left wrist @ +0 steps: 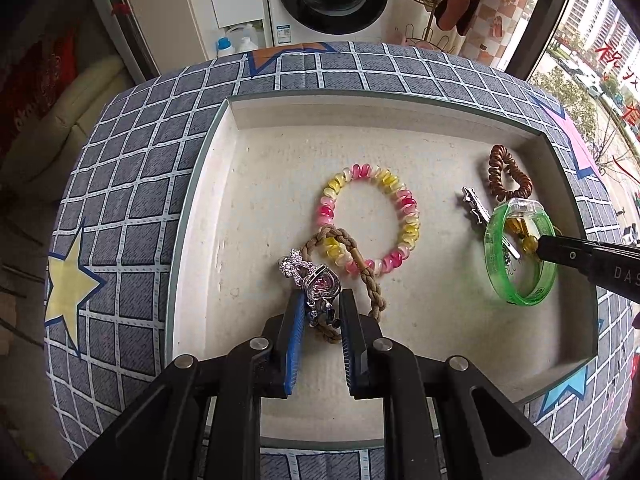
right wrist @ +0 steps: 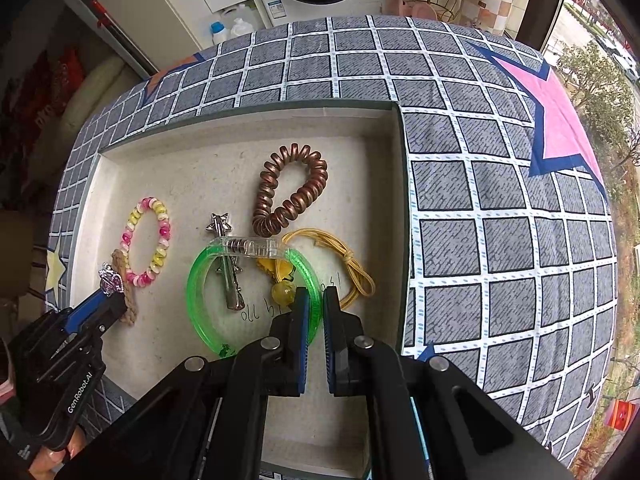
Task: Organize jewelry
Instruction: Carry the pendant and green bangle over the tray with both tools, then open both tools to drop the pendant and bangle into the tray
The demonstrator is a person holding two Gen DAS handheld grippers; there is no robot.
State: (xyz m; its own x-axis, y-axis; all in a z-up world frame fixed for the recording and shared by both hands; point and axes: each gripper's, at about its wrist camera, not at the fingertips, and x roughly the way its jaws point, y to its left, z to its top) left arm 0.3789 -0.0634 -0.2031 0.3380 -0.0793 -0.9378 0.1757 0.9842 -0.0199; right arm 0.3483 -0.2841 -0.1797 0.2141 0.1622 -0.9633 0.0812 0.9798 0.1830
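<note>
My left gripper (left wrist: 320,312) clamped on rhinestone heart charm (left wrist: 320,284) of braided cord bracelet (left wrist: 370,280), low in white tray (left wrist: 200,184). My right gripper (right wrist: 316,304) pinched onto green bangle (right wrist: 208,320) rim. Step: both pieces gripped. Next: lift each clear, without snagging pink-yellow bead bracelet (left wrist: 372,220).

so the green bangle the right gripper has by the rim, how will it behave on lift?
The green bangle looks like a rigid clear-plastic hoop, so it should probably keep its shape and hang from the right gripper. Its glossy surface may let it pivot or slip in the pads. The silver star clip and yellow cord lie through or under it and could drag along.
</note>
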